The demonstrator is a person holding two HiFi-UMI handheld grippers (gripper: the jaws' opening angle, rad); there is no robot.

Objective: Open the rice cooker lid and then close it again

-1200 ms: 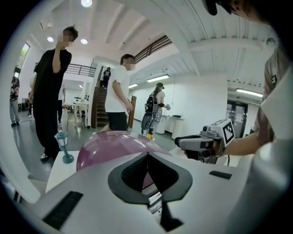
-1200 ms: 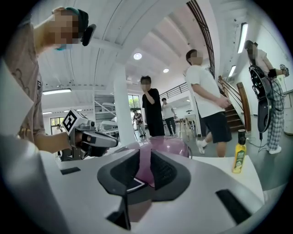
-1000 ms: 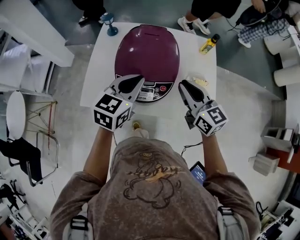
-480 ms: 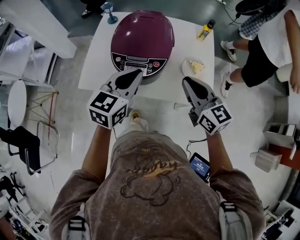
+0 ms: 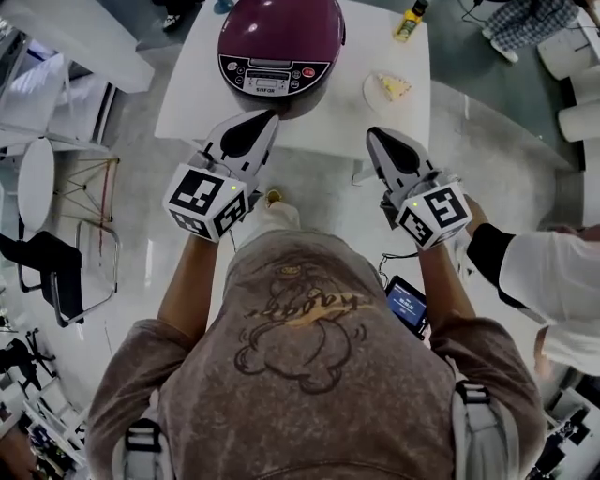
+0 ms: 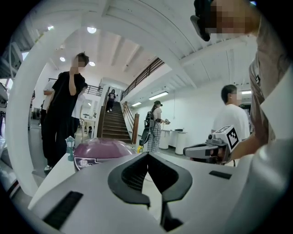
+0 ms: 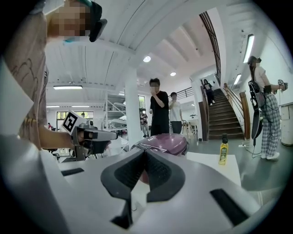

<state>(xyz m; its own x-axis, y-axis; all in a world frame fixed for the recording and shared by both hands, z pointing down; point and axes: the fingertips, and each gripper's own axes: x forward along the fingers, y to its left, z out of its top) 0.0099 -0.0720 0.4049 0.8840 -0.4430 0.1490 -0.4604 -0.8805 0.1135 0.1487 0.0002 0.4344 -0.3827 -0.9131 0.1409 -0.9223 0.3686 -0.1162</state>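
Nearest, the left gripper (image 5: 264, 118) and right gripper (image 5: 375, 134) hover over the white table's (image 5: 323, 127) near edge, each with its jaws pressed together on nothing. Farther off, well apart from both, the round purple rice cooker (image 5: 279, 28) sits with its lid down. I cannot tell whether the opening and closing are finished or not yet started.

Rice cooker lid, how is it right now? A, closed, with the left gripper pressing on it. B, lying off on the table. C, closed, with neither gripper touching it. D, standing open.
C: the purple lid sits down on the cooker, and the left gripper and right gripper are both apart from it, nearer the person.
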